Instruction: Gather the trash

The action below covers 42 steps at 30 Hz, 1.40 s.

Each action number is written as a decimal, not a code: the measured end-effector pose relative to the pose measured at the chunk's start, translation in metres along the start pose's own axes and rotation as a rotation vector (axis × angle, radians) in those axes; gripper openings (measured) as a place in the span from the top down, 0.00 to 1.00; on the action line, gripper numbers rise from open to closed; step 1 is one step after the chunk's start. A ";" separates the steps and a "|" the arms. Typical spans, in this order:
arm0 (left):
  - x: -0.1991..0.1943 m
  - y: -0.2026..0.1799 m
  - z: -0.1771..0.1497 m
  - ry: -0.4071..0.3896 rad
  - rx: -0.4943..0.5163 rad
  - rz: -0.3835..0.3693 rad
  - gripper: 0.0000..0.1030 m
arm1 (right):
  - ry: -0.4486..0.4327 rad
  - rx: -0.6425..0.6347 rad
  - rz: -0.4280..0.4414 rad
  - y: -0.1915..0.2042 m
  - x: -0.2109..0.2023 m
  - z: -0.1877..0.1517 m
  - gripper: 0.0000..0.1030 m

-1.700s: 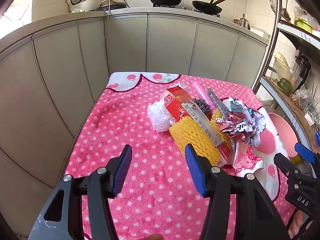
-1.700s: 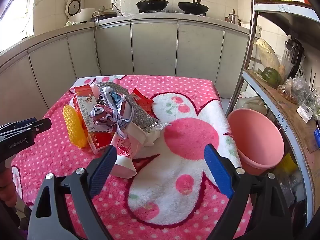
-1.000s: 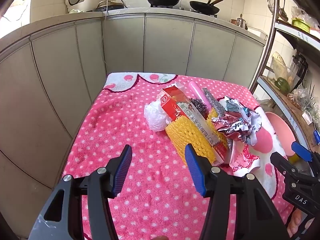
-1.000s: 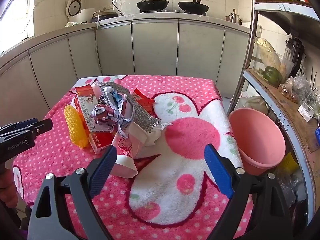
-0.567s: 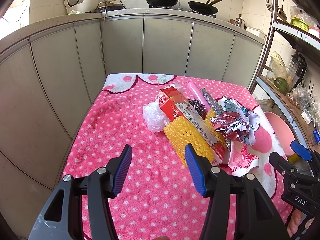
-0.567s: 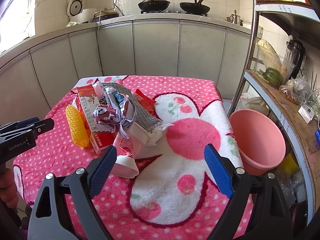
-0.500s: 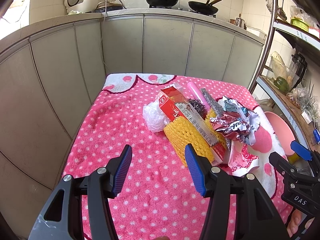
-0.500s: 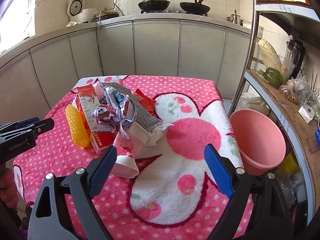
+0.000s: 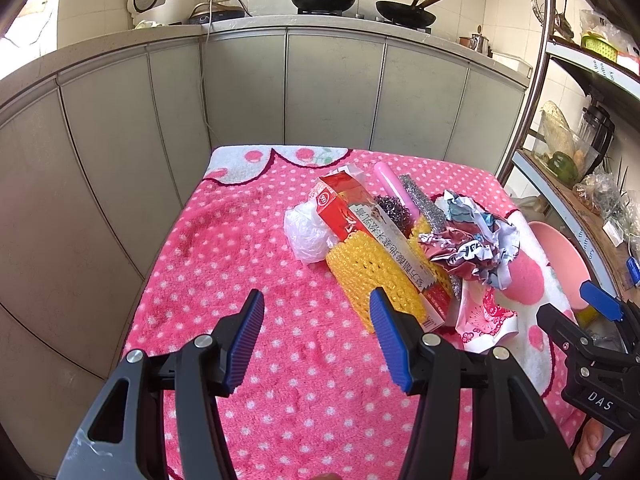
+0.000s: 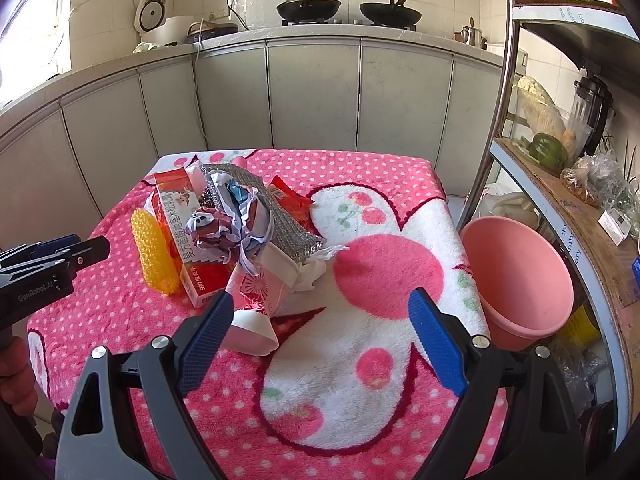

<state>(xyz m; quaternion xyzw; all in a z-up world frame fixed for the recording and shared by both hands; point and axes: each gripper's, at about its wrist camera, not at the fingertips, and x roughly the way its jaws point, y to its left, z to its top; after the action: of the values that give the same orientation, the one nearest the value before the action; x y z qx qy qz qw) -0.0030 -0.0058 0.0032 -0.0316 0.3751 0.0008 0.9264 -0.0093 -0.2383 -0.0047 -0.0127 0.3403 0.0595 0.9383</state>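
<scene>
A pile of trash lies on a table under a pink dotted cloth (image 9: 240, 248): a red and white box (image 9: 372, 232), a yellow mesh sleeve (image 9: 372, 276), a white plastic bag (image 9: 306, 234), crumpled foil wrapper (image 9: 468, 244), a paper cup (image 10: 256, 300) on its side, a pink tube (image 9: 394, 186) and silver scouring pads (image 9: 424, 204). My left gripper (image 9: 316, 336) is open and empty, above the cloth just short of the mesh sleeve. My right gripper (image 10: 318, 332) is open and empty, near the cup. A pink bucket (image 10: 516, 276) stands off the table's right edge.
Grey kitchen cabinets (image 9: 332, 88) stand behind the table, with woks and a rice cooker on the counter. A metal shelf rack (image 10: 560, 168) with vegetables and bags stands at the right, beside the bucket. The right gripper also shows in the left wrist view (image 9: 592, 340).
Both grippers have drawn back and up slightly, so the trash pile sits a little farther off. Both stay open and empty. Nothing on the table has moved.
</scene>
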 end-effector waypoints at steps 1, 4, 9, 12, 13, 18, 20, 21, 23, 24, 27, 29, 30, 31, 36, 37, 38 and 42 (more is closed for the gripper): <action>0.000 0.000 0.000 0.001 0.001 0.000 0.47 | 0.001 0.000 0.001 0.000 0.000 0.000 0.13; 0.001 -0.001 -0.001 0.002 0.006 0.000 0.47 | 0.003 0.001 0.005 0.001 0.001 -0.001 0.13; 0.001 -0.001 -0.001 0.003 0.004 0.000 0.47 | 0.002 0.001 0.008 0.001 0.001 -0.001 0.13; 0.001 -0.001 -0.001 0.003 0.005 -0.001 0.47 | 0.003 0.001 0.008 0.001 0.001 -0.001 0.13; 0.001 -0.001 -0.001 0.003 0.006 0.000 0.47 | 0.002 0.001 0.007 0.001 0.001 -0.001 0.13; 0.001 -0.001 -0.002 0.003 0.005 0.000 0.47 | 0.001 0.001 0.009 0.001 0.001 -0.001 0.13; 0.001 -0.001 -0.002 0.003 0.006 0.000 0.47 | 0.003 0.002 0.009 0.001 0.001 -0.001 0.13; 0.001 -0.001 -0.002 0.003 0.006 0.000 0.47 | 0.002 0.002 0.009 0.001 0.001 -0.001 0.13; 0.001 -0.001 -0.002 0.003 0.005 0.000 0.47 | 0.002 0.002 0.009 0.001 0.001 -0.001 0.13; 0.001 -0.001 -0.002 0.003 0.005 -0.001 0.47 | 0.002 0.002 0.010 0.001 0.001 -0.002 0.13; 0.001 -0.001 -0.002 0.002 0.005 0.000 0.47 | 0.003 0.002 0.010 0.001 0.001 -0.001 0.13; 0.001 -0.002 -0.002 0.003 0.006 0.000 0.47 | 0.003 0.002 0.010 0.001 0.001 -0.001 0.13; 0.001 -0.002 -0.002 0.002 0.006 0.000 0.47 | 0.002 0.002 0.010 0.001 0.001 -0.001 0.13; 0.001 -0.002 -0.002 0.003 0.006 0.000 0.47 | 0.002 0.002 0.010 0.001 0.001 -0.001 0.13; 0.001 -0.001 -0.002 0.003 0.006 -0.001 0.47 | 0.003 0.001 0.012 0.002 0.000 -0.002 0.13; 0.001 -0.001 -0.002 0.003 0.006 -0.001 0.47 | 0.003 0.001 0.012 0.002 0.000 -0.002 0.13; 0.001 -0.001 -0.002 0.003 0.006 -0.002 0.47 | 0.003 0.001 0.012 0.002 0.000 -0.002 0.13; 0.001 -0.001 -0.002 0.003 0.006 -0.001 0.47 | 0.004 0.002 0.012 0.001 0.000 -0.002 0.13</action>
<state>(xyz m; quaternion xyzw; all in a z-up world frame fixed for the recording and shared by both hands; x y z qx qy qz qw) -0.0040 -0.0075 0.0012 -0.0291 0.3767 -0.0006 0.9259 -0.0102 -0.2371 -0.0061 -0.0099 0.3424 0.0648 0.9373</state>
